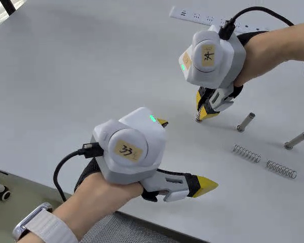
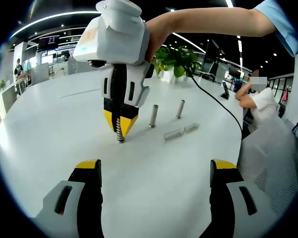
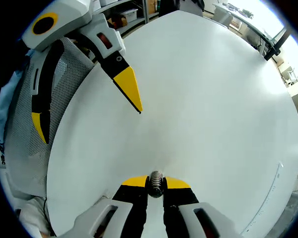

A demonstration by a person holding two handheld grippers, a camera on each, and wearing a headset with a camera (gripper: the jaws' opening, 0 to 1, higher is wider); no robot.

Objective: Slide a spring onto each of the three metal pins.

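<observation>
The right tool [image 1: 203, 114] clamps a spring [image 2: 119, 130], end touching the table [image 1: 91, 76]; left tool [image 2: 156, 164] apart.

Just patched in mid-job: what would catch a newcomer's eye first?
The right gripper, upper right in the head view, is shut on a spring held upright, its lower end at the white table. To its right stand two bare metal pins, with two loose springs lying nearer; the left gripper is open.
</observation>
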